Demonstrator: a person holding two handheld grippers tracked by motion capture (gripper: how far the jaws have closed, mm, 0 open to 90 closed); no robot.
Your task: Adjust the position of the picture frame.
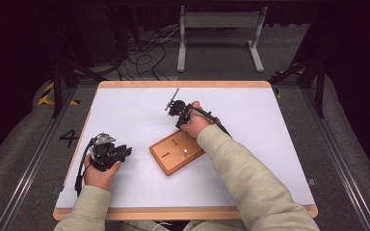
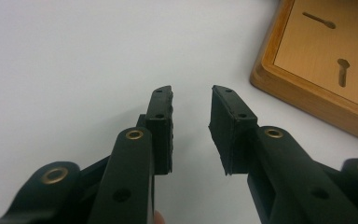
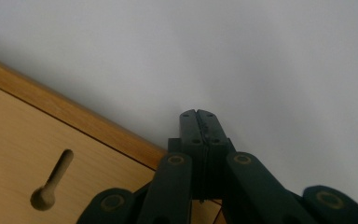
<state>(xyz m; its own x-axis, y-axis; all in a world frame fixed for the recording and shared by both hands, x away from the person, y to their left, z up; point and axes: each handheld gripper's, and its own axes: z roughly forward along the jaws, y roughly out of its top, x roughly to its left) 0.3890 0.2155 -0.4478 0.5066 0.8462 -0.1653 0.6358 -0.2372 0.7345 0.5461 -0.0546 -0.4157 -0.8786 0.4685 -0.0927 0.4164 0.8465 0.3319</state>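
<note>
A flat wooden board (image 1: pixel 171 159) with keyhole-shaped slots (image 2: pixel 342 71) lies near the middle of the white table; a small shiny piece (image 1: pixel 186 150) sits on it. My left gripper (image 1: pixel 124 152) rests low at the table's left and points toward the board. Its jaws (image 2: pixel 191 93) are open with only bare table between them, and the board (image 2: pixel 317 56) is ahead to the right. My right gripper (image 1: pixel 176 109) hovers at the board's far corner, shut (image 3: pixel 198 113), with nothing visible between its pads. Its tips reach just past the board's edge (image 3: pixel 74 119), beside a slot (image 3: pixel 53 182).
The white table top (image 1: pixel 250 125) has a wooden rim (image 1: pixel 183 83). Beyond its far edge are a grey metal stand (image 1: pixel 219 29) and loose cables (image 1: pixel 144 57) on the floor. Dark frame legs (image 1: pixel 60 82) stand at both sides.
</note>
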